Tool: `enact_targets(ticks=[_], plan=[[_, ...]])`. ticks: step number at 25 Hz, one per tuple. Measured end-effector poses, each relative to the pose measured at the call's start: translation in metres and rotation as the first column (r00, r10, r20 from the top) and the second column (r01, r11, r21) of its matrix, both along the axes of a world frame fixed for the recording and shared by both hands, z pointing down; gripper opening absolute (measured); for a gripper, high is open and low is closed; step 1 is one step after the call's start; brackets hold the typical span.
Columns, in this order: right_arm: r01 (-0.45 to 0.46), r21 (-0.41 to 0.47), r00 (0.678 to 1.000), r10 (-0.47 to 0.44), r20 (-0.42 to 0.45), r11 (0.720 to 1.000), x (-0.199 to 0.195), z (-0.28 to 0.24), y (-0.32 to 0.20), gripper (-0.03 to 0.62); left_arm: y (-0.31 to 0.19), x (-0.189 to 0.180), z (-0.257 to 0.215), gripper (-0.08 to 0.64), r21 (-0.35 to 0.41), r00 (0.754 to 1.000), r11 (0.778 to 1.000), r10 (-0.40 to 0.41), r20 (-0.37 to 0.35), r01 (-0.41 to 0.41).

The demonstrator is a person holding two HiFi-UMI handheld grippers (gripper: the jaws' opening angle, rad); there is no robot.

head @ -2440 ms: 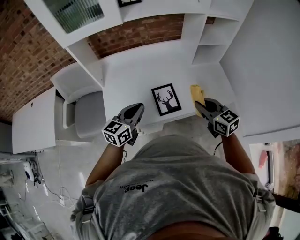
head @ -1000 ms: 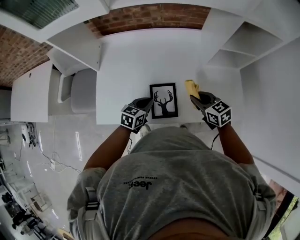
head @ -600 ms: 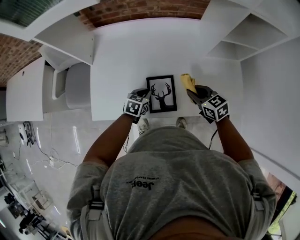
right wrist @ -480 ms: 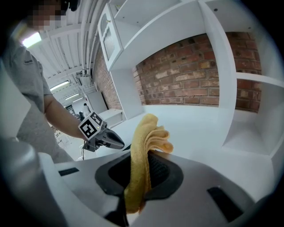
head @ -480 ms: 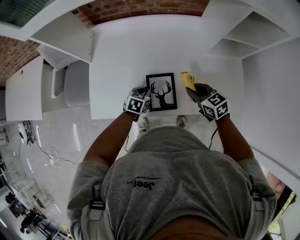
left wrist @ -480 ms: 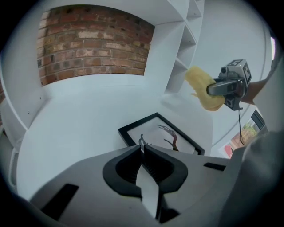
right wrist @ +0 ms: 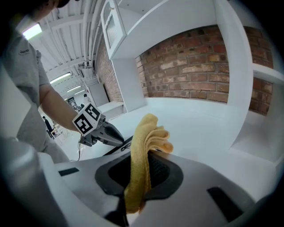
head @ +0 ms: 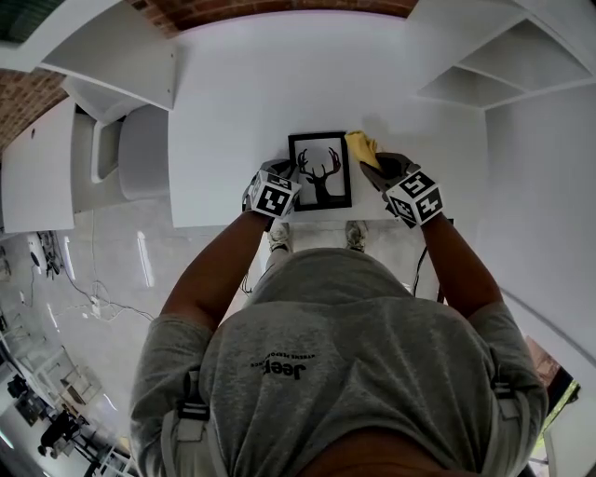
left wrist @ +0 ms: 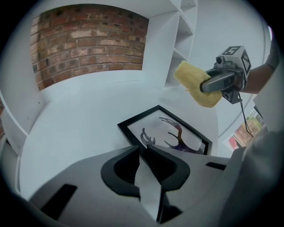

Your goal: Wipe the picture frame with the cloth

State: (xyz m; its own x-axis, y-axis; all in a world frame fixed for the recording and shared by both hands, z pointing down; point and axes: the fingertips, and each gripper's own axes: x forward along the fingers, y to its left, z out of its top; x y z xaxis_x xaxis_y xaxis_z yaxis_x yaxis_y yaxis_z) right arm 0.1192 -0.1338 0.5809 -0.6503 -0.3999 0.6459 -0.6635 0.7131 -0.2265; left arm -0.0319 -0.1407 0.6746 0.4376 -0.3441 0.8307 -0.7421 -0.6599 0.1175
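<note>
Cloth (head: 359, 146) shifted beside frame (head: 319, 170), in right hand-held gripper (head: 372, 168).

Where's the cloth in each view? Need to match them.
Head view: cloth in the right gripper, beside the top right corner of the frame.
Left gripper view: upper right, above the frame.
Right gripper view: centre, clamped between the jaws.
Shared landmark: brick wall.

left gripper (head: 292, 183) — jaws together, arm reaching forward | right gripper (head: 372, 168) — clamped on cloth (head: 358, 144), arm reaching forward
</note>
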Motion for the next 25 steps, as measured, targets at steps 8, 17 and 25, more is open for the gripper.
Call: enact_targets(ticks=[8, 17, 25], plan=[[0.083, 0.006, 0.984, -0.081, -0.159, 0.997, -0.019, 0.039, -0.026, 0.057, 0.001, 0.001, -0.001, 0.064, 0.013, 1.0, 1.0, -0.004, 0.01, 0.004], [0.159, 0.042, 0.918, -0.131, -0.375, 0.986, -0.031, 0.077, -0.063, 0.058, 0.001, 0.001, -0.001, 0.063, 0.009, 1.0, 0.999, -0.031, -0.006, 0.031], [0.174, 0.061, 0.9, -0.133, -0.415, 0.983, -0.036, 0.083, -0.07, 0.058, 0.0, -0.001, 0.0, 0.063, 0.002, 0.999, 0.999, -0.053, -0.008, 0.053]])
